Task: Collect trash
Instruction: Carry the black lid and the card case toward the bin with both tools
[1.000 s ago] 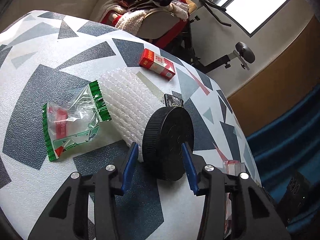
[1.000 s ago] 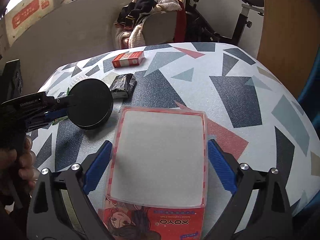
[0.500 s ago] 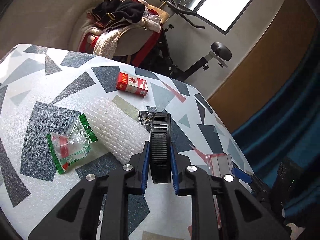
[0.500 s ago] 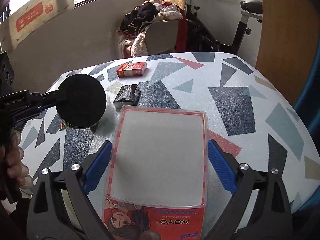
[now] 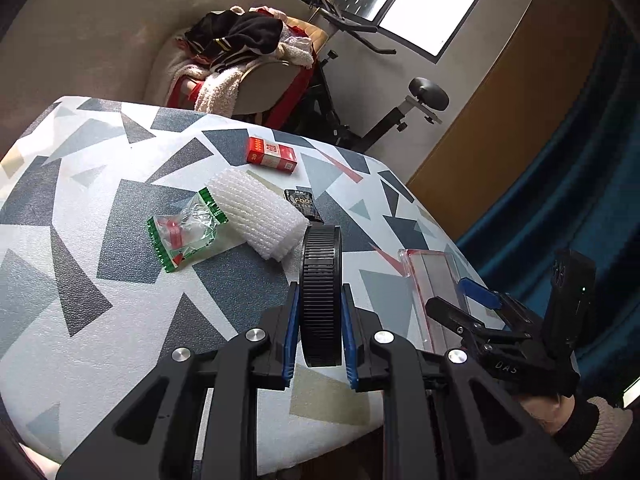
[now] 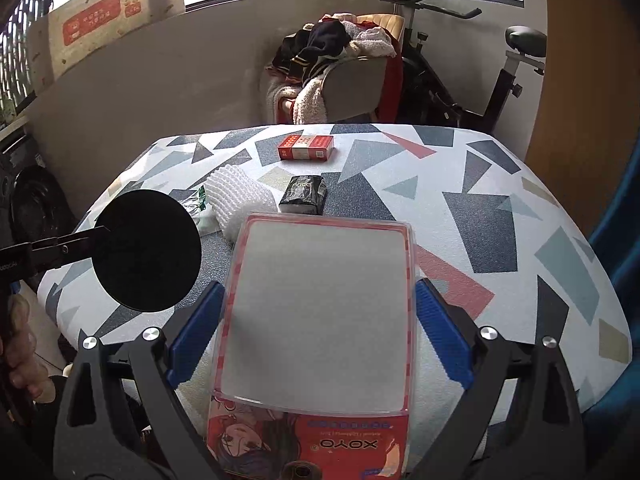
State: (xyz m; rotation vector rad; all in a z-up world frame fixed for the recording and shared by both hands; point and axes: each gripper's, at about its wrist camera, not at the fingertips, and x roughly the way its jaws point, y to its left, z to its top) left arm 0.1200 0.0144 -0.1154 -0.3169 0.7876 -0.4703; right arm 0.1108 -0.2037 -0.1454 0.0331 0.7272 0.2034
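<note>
The left gripper point(image 5: 319, 334) is clamped on the black lid point(image 5: 320, 292), held on edge and lifted clear of the table point(image 5: 100, 312). The right gripper point(image 6: 318, 336) grips the blister pack point(image 6: 318, 320) by its long sides, long axis running away along the fingers. The remaining trash lies beyond the lid: foam net point(image 5: 256, 212), green wrapper point(image 5: 184, 236), black packet point(image 5: 304, 204), red box point(image 5: 272, 154). Both hands are full, so dropping off likely comes first.

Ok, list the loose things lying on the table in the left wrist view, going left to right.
Green candy wrapper → white foam net → red cigarette pack → small black packet. The black lid and clear package are held in grippers, so I left them out.
</note>
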